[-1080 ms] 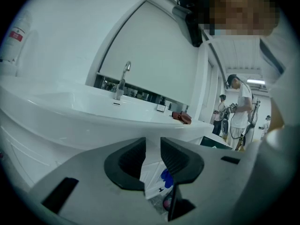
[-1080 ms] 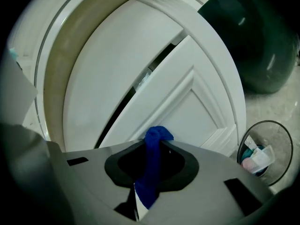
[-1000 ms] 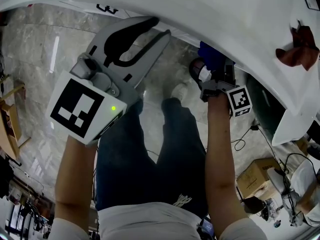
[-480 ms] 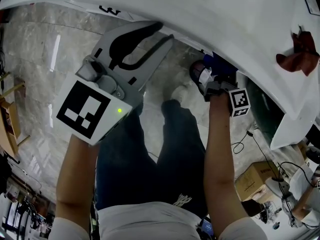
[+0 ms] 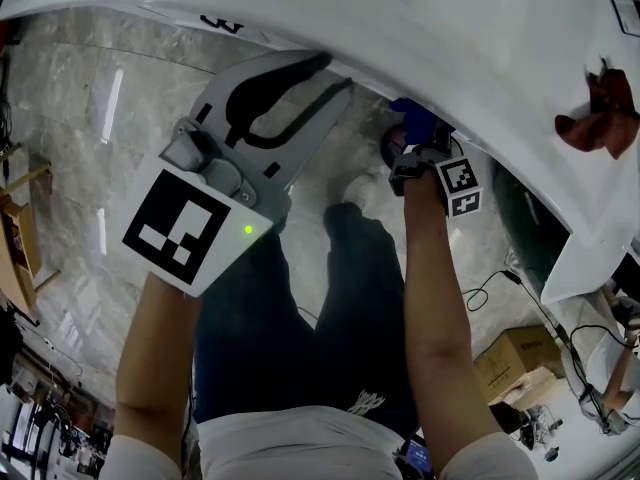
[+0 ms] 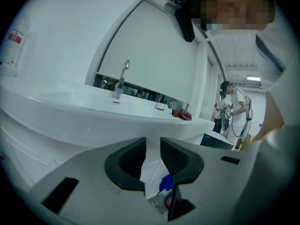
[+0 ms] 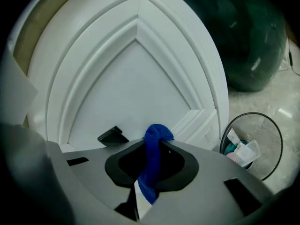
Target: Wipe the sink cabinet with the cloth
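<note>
My right gripper (image 5: pixel 412 140) is shut on a blue cloth (image 5: pixel 418 118), low under the white sink counter (image 5: pixel 470 38). In the right gripper view the blue cloth (image 7: pixel 153 153) stands up between the jaws of that gripper (image 7: pixel 152 146), its bunched tip at a white panelled cabinet door (image 7: pixel 136 83). My left gripper (image 5: pixel 328 74) is held higher at the left, its jaws a narrow gap apart with nothing between them. In the left gripper view, that gripper (image 6: pixel 152 145) points over the sink basin (image 6: pixel 89 102) and tap (image 6: pixel 121 78).
A red-brown rag (image 5: pixel 602 108) lies on the counter's right end. A wire waste bin (image 7: pixel 251 144) with rubbish stands right of the door, and a dark green object (image 7: pixel 243 36) lies beyond it. A small black piece (image 7: pixel 112 136) sits on the door. Another person (image 6: pixel 232 108) stands behind.
My right gripper has moved up and a little left, closer under the counter, with the blue cloth still in it. The left gripper has drifted slightly right.
</note>
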Demonstrator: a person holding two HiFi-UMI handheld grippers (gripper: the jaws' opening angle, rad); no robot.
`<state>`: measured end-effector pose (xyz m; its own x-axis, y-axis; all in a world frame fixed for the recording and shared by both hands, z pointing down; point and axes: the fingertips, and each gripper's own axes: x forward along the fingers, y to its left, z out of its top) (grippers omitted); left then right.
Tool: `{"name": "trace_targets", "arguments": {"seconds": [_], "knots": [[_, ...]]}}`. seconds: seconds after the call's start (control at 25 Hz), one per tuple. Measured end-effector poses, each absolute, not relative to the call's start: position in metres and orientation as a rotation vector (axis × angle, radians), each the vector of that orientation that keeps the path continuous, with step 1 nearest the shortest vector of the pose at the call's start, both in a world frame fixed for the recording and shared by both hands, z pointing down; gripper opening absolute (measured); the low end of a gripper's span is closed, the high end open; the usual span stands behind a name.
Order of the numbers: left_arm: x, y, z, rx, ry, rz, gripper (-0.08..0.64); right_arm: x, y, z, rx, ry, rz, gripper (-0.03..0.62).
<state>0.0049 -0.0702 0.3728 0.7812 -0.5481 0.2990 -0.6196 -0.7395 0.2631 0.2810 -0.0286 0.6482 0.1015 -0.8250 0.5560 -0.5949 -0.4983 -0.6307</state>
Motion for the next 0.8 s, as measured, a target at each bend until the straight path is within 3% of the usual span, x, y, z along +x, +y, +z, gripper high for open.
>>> {"name": "trace_targets", "arguments": {"seconds": [0.28, 0.8], "knots": [[0.005, -0.070, 0.373, 2.628, -0.897, 0.299, 0.103, 0.196, -0.061, 0.643, -1.973, 1.606, -1.426, 0.064], [0.004, -0.071, 0.373, 2.602, -0.915, 0.266, 0.103, 0.129, -0.076, 0.610, -1.700, 1.825, -1.457, 0.061]]}}
